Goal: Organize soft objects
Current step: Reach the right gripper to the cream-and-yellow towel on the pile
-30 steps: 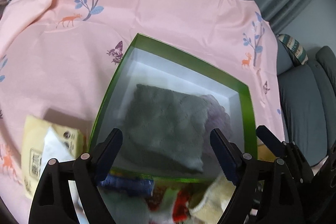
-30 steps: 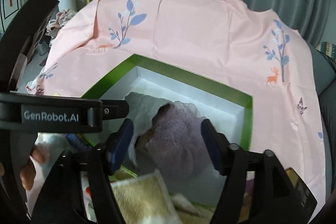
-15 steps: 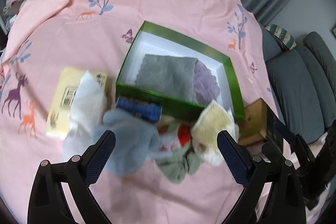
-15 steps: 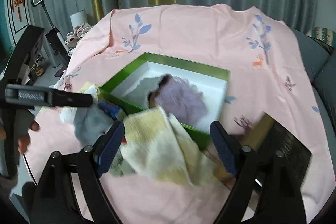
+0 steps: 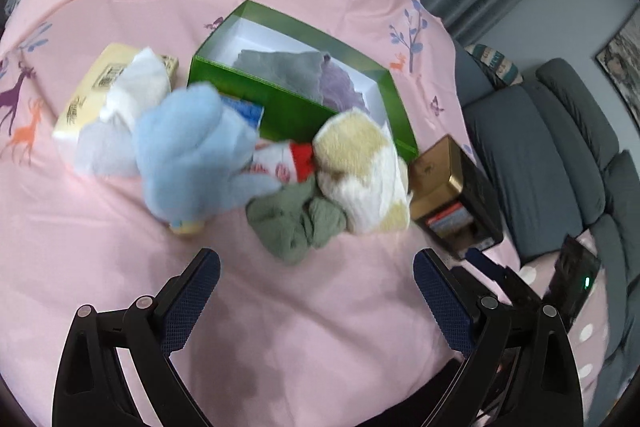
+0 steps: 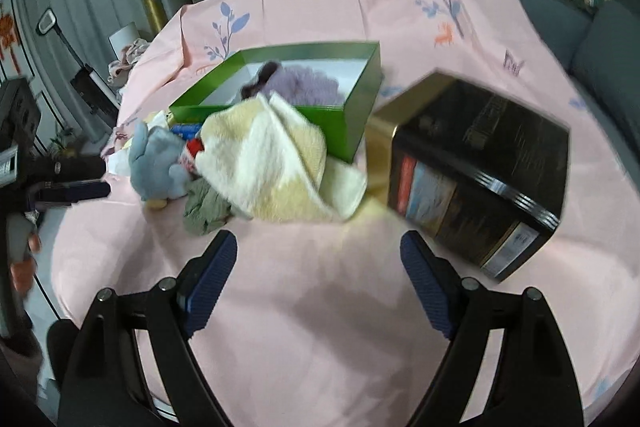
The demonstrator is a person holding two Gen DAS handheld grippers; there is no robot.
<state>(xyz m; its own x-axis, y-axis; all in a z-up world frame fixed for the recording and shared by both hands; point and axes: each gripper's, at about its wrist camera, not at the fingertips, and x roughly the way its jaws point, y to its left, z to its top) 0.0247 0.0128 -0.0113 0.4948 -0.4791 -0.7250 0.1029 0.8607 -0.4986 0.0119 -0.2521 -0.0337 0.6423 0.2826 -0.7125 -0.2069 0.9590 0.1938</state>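
Green-walled box (image 5: 280,107) on the pink tablecloth (image 5: 280,327) holds a grey cloth (image 5: 280,71) and purple cloth (image 6: 304,87); a blue plush (image 5: 188,155), yellow-white towel (image 6: 272,167) and olive cloth (image 5: 296,223) lie just before it. Left gripper (image 5: 316,291) and right gripper (image 6: 316,267) both gape, empty.

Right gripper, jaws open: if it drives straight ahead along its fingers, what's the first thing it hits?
Probably the yellow-and-white towel, heaped in front of the green box. The right gripper points between it and the black tin, so depth is uncertain; bare pink cloth lies first.
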